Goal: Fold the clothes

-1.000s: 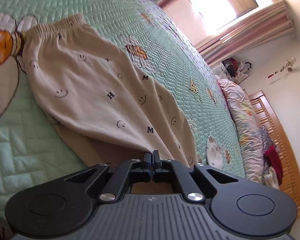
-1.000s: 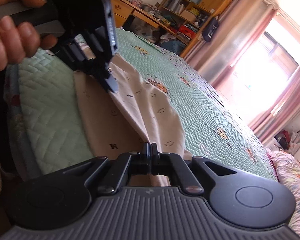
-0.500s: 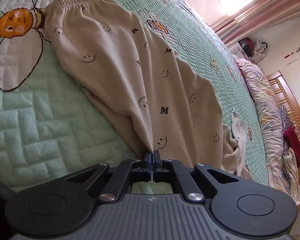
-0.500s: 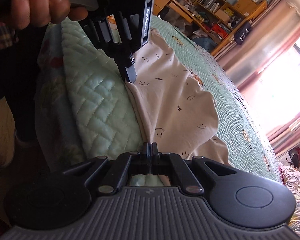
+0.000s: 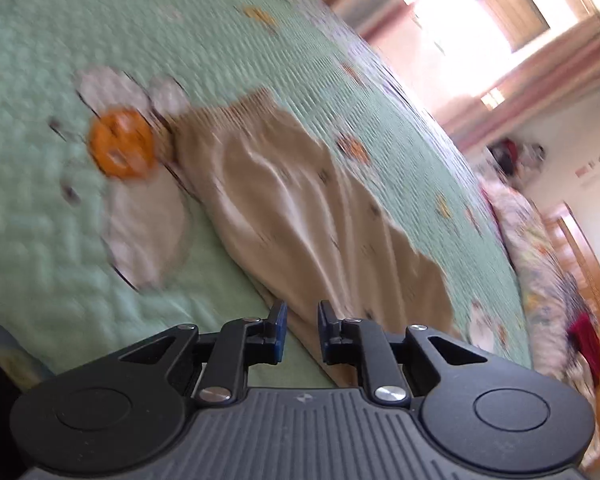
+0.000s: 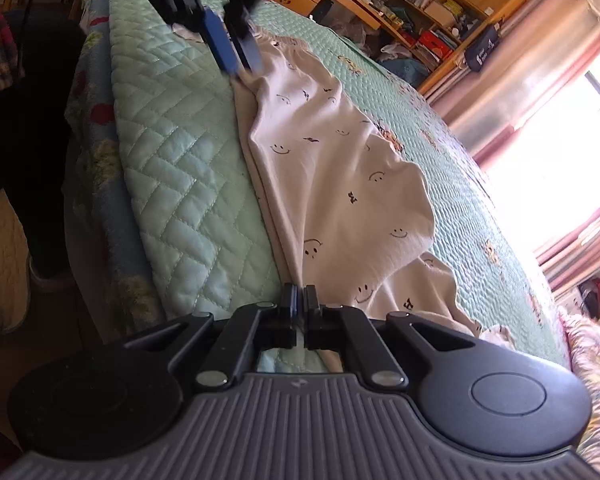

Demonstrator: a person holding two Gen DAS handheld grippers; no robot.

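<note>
Cream trousers (image 6: 332, 168) printed with smileys and letters lie folded lengthwise, leg on leg, on the mint-green quilt (image 6: 180, 176); their elastic waistband (image 5: 236, 108) is at the far end. The left wrist view is blurred. In it my left gripper (image 5: 302, 322) has its jaws opening and well apart, above the trousers' (image 5: 300, 216) near edge and pressing nothing. It also shows in the right wrist view as the left gripper (image 6: 242, 64), blue pads parted over the fabric's far edge. My right gripper (image 6: 300, 300) is opening too, a narrow gap showing, with the folded edge running between its tips.
The bed's side edge (image 6: 100, 184) drops off at the left, where a person's dark-clad legs (image 6: 24, 128) stand. Wooden shelves and a desk (image 6: 440, 4) line the far wall. Beyond the quilt are curtains (image 5: 512, 92), a rolled duvet (image 5: 540, 248) and a wooden headboard (image 5: 592, 280).
Both grippers were shut on the trousers' edge and have let go. The left jaws stand wide and have drawn back across the bed; the right jaws have parted slightly. The trousers now rest on the quilt.
</note>
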